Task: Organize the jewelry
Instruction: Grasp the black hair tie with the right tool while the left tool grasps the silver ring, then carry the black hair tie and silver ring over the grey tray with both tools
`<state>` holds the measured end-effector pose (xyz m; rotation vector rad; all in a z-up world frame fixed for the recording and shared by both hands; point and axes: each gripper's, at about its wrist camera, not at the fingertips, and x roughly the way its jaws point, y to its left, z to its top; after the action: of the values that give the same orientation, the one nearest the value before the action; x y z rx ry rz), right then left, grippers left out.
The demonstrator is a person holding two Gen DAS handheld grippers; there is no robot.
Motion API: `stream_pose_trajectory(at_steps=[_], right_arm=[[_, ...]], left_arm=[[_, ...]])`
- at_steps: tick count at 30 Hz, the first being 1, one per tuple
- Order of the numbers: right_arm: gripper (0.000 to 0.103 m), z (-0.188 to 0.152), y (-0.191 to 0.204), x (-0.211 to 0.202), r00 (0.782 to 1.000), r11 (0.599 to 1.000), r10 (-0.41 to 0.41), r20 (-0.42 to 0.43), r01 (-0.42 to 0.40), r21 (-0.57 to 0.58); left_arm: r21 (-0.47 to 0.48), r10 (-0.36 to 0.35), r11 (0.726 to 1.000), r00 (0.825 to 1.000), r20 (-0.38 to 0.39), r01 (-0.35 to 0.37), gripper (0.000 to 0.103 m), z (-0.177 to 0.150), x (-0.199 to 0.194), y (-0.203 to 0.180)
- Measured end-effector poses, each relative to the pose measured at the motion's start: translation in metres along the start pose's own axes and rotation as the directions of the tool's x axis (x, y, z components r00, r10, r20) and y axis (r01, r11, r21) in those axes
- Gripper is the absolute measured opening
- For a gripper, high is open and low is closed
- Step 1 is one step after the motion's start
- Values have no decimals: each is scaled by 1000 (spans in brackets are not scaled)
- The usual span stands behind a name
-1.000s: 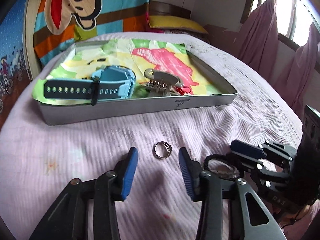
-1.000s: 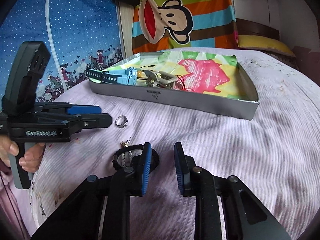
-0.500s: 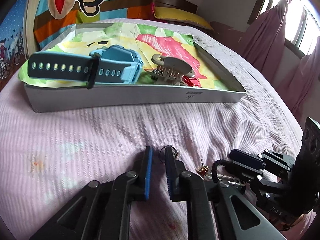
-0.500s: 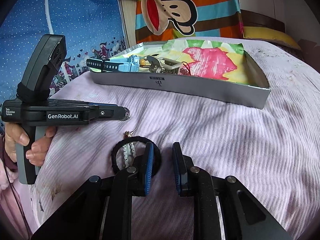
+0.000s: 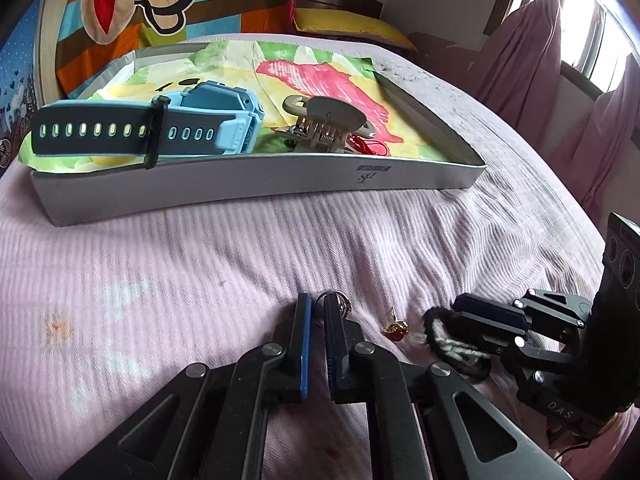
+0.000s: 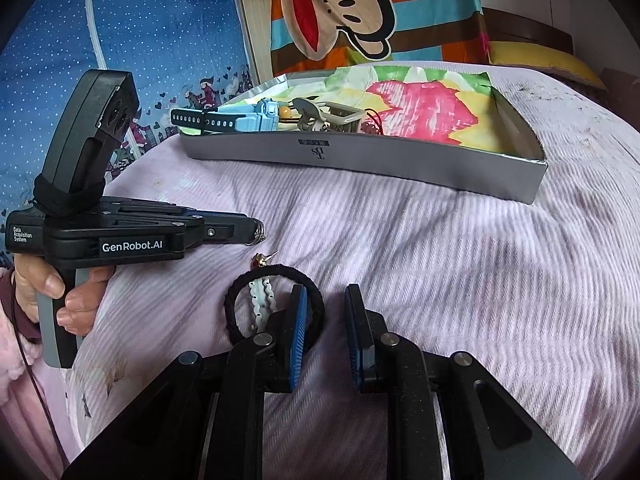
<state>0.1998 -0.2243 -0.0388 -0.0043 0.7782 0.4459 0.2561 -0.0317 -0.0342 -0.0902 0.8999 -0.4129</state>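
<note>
My left gripper (image 5: 317, 312) is shut on a silver ring (image 5: 334, 305), held just above the pink bedspread; from the right wrist view the ring (image 6: 258, 236) sticks out of its tip. My right gripper (image 6: 326, 312) is open, low over the bed, its left finger over a black hair tie (image 6: 276, 304) with a pale clip (image 6: 260, 300) inside. A small gold and red earring (image 5: 396, 326) lies between the grippers. The silver tray (image 5: 256, 190) behind holds a blue watch (image 5: 160, 128) and a grey hair claw (image 5: 328, 124).
The tray is lined with a colourful drawing (image 5: 320, 76). A striped monkey cloth (image 6: 340, 12) and a yellow pillow (image 5: 352, 24) lie behind the tray. Pink curtains (image 5: 528, 40) hang at the right. The bed's edge drops away at the left in the right wrist view.
My left gripper closed around the ring and moved forward and lower toward the tray. My right gripper stayed over the hair tie and opened slightly.
</note>
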Motion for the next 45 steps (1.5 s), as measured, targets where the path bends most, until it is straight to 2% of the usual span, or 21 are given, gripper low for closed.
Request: stream_pose_trajectory(at_steps=[2,5,11,20,33,45], right_arm=[[8,0,0,0,1000,1000,7,1,-7,3],[6,-1,0,0,1000,1000,14,6,-14,2],[6,-2,-2,-4,999,1000,29,38,-29,5],[5,-2,-4,-11,995,999,34,93,-36,12],[5,3,-11,-23,987,998,39,158,-48,48],[5,23,-16,-35,973,997,21,229,-36,61]], left_arm=[[-3,-13,1000,1000,13,13,6,-2,-3,2],[-10,-34,999,999,30,35,5,-6,-7,4],[-13,-58,998,997,55,59,4,-9,-12,3],[-1,-52,999,995,90,52,4,-11,-18,0],[23,-41,999,974,225,37,4,-3,-50,-11],[45,-29,999,961,274,17,4,16,-61,-25]])
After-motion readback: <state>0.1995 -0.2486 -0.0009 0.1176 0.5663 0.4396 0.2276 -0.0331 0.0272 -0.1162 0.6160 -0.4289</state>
